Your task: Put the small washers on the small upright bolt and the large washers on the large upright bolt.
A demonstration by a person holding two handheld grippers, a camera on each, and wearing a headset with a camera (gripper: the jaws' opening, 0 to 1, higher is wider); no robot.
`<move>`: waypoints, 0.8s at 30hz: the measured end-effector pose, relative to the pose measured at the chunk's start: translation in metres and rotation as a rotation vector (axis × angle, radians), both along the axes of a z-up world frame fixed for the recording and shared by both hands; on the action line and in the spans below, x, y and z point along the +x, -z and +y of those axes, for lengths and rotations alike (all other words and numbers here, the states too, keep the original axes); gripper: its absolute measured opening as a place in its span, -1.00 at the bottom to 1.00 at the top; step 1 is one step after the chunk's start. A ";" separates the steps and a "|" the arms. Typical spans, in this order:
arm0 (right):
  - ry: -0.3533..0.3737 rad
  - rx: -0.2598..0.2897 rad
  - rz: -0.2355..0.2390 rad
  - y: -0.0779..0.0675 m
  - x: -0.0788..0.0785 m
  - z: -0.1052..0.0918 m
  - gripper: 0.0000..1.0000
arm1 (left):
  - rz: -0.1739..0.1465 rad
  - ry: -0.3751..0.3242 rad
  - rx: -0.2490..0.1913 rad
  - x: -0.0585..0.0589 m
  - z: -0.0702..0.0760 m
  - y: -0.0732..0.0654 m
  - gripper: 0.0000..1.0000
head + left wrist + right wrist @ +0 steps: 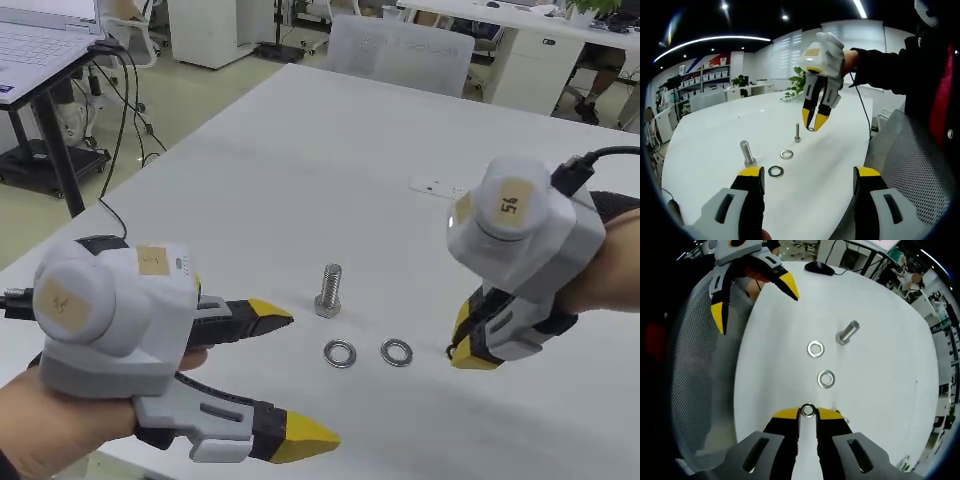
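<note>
Silver small ring washer (807, 411) is clenched in the right tongs (814, 125), just beside the small upright steel bolt (797, 132), whose axis stands vertical. Left tongs (305, 378) are released, farther from that bolt.

Counter (300, 150): plain white, no pattern.
Large upright bolt (329, 290), large washers (340, 353) (397, 352), small washer (808, 411): bright silver metal.
Left hand-held gripper (312, 377), right hand-held gripper (463, 348): pale grey-white housings, black jaws, yellow tips.
Labels (153, 261) (512, 207) on the housings: tan, the right with dark digits.
</note>
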State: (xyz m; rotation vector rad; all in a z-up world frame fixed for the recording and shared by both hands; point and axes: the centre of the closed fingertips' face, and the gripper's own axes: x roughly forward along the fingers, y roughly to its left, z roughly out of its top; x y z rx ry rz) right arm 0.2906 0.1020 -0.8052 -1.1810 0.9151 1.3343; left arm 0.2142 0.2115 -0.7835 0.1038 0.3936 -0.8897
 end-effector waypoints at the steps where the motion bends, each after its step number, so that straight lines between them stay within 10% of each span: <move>1: 0.004 -0.001 -0.002 -0.001 0.000 -0.002 -0.74 | 0.000 0.001 0.001 0.000 0.000 0.000 0.43; 24: 0.095 0.003 -0.054 -0.012 0.034 -0.030 -0.74 | 0.009 -0.001 0.003 0.001 0.001 0.001 0.43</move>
